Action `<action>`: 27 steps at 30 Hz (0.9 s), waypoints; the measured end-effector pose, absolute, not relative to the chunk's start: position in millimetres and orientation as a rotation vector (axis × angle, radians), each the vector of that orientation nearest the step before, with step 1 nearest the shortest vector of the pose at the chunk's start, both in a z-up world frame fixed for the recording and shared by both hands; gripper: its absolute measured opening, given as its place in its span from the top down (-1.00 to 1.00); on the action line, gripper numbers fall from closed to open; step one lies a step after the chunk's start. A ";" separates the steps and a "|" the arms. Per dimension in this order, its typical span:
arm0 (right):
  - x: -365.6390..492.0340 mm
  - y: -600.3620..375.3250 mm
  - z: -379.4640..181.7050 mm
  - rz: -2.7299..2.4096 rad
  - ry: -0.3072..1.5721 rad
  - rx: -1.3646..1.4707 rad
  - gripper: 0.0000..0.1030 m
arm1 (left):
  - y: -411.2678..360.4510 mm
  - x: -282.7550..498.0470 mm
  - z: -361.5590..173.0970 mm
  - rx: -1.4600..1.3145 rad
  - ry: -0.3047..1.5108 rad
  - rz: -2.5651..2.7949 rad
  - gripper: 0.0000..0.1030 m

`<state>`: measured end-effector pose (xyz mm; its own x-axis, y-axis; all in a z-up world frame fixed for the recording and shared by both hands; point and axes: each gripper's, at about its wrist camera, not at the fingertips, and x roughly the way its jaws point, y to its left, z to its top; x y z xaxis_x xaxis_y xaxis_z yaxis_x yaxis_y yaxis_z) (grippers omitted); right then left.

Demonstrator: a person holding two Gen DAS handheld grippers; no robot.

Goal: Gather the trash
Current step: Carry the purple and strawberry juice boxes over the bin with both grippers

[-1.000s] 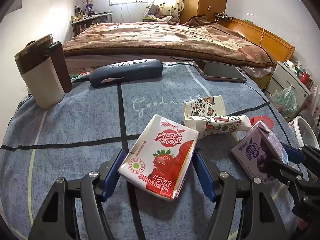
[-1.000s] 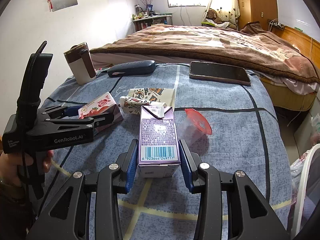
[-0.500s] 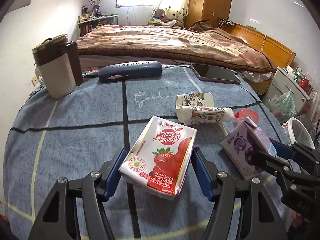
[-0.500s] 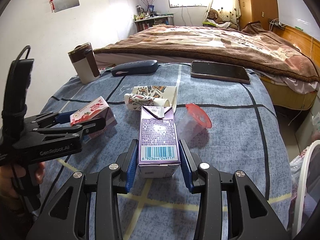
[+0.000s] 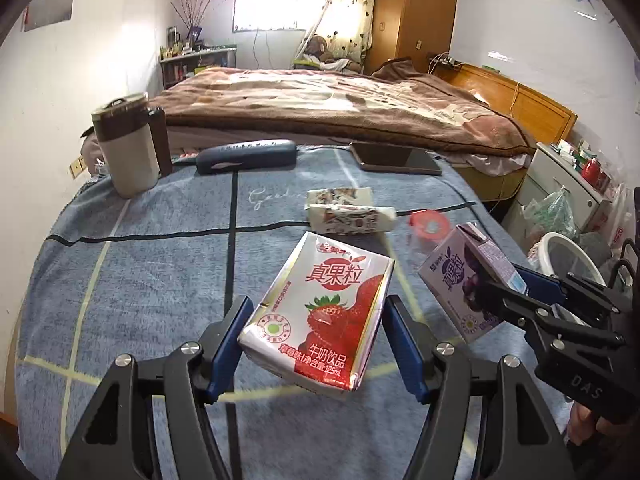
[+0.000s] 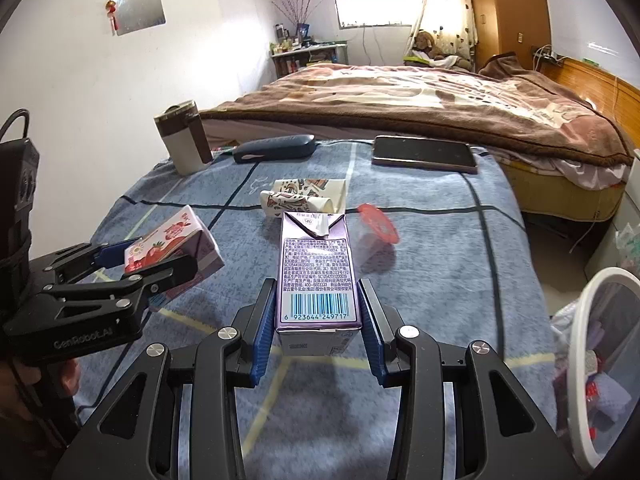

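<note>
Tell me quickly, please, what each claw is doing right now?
Left claw: closed on the strawberry milk carton.
Right claw: closed on the purple milk carton.

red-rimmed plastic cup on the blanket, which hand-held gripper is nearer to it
Right. The right hand-held gripper, holding the purple carton, sits just short of the red-rimmed cup. The left hand-held gripper with the strawberry carton is farther off to the side.

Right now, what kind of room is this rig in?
A home bedroom, most likely: a bed with a brown blanket, a wooden wardrobe and a curtained window are in view.
</note>
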<state>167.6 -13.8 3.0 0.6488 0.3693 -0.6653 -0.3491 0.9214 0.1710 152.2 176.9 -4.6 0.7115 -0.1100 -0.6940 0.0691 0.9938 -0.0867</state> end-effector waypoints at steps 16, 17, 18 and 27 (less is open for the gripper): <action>140.4 -68.1 20.0 0.343 0.704 0.087 0.20 | 118.2 118.6 20.5 -0.022 0.703 -0.161 -0.33; 139.2 -72.8 20.7 0.334 0.702 0.090 0.20 | 114.0 118.0 21.7 -0.018 0.700 -0.169 -0.33; 138.3 -77.3 21.3 0.325 0.700 0.093 0.20 | 110.0 117.3 22.9 -0.016 0.697 -0.174 -0.33; 126.8 -114.3 25.5 0.264 0.673 0.127 0.20 | 67.6 113.5 30.1 0.013 0.676 -0.240 -0.33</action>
<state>126.8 -114.3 25.5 0.7504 0.2821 -0.5978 -0.2007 0.9589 0.2007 113.5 67.6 30.1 0.7533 -0.2158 -0.6212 0.2242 0.9723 -0.0659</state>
